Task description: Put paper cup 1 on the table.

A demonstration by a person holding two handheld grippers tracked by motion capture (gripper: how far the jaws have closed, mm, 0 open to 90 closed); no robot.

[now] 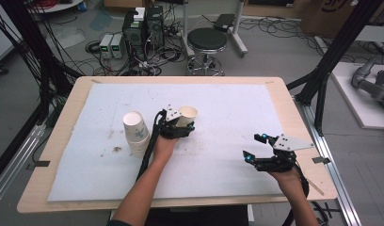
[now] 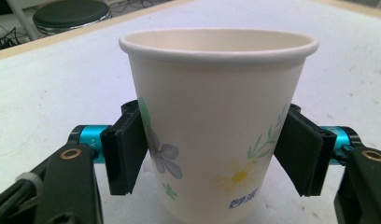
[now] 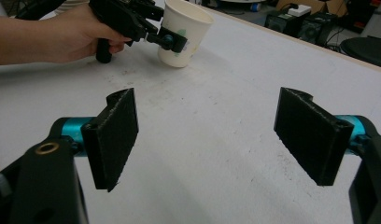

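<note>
- Black padded jaws of the left gripper [image 2: 211, 154] close on a flower-printed paper cup [image 2: 216, 116], one pad on each side of its lower wall; contact looks light, the wall not visibly dented.
- Seen from above, that cup [image 1: 187, 116] stands near the middle of the white foam mat [image 1: 228, 108], with a stack of matching paper cups [image 1: 136, 134] at about nine o'clock from it, clearly apart.
- At roughly four o'clock from the held cup, the right gripper [image 1: 256, 147] hovers over bare mat, its jaws spread wide with nothing between them.
- From the right gripper's own camera, the cup [image 3: 185, 32] sits at about eleven o'clock, tilted slightly in the left gripper's hold [image 3: 172, 41].
- Judgement: the step in hand appears to be carrying this single cup. Doing it well calls for a squeeze just firm enough not to crush the thin wall, a straight lift, and a level rim.
</note>
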